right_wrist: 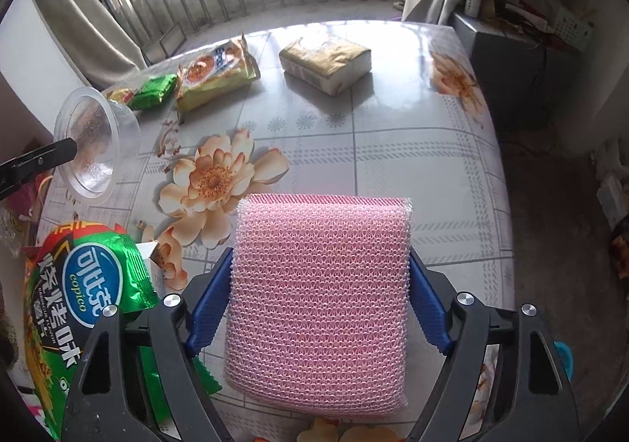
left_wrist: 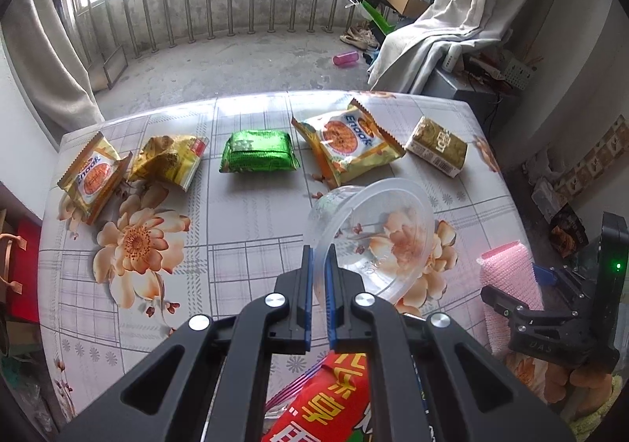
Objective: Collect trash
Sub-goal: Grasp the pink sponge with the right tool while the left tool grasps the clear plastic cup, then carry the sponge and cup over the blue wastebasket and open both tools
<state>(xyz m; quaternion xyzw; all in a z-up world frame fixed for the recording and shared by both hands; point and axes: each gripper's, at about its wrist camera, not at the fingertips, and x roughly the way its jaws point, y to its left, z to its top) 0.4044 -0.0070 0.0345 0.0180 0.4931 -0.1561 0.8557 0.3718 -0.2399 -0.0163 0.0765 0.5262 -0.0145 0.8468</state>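
My left gripper (left_wrist: 319, 257) is shut on the rim of a clear plastic bowl (left_wrist: 377, 229), which hangs tilted on its side just above the floral table (left_wrist: 243, 265). The right wrist view shows that bowl (right_wrist: 98, 143) at far left. My right gripper (right_wrist: 320, 257) has its blue pads against both sides of a pink mesh sponge (right_wrist: 322, 304) near the table's front; the sponge (left_wrist: 507, 273) also shows at right in the left wrist view. Trash lies along the far edge: two Enaak packets (left_wrist: 92, 178) (left_wrist: 348, 145), a crumpled gold wrapper (left_wrist: 169, 159) and a green packet (left_wrist: 257, 151).
A gold-wrapped pack (left_wrist: 436, 147) sits at the table's far right. A red snack bag (left_wrist: 326, 402) lies under my left gripper and a green Copico chip bag (right_wrist: 90, 284) left of the sponge. Beyond the table are a railing, curtains and a cluttered cabinet at right.
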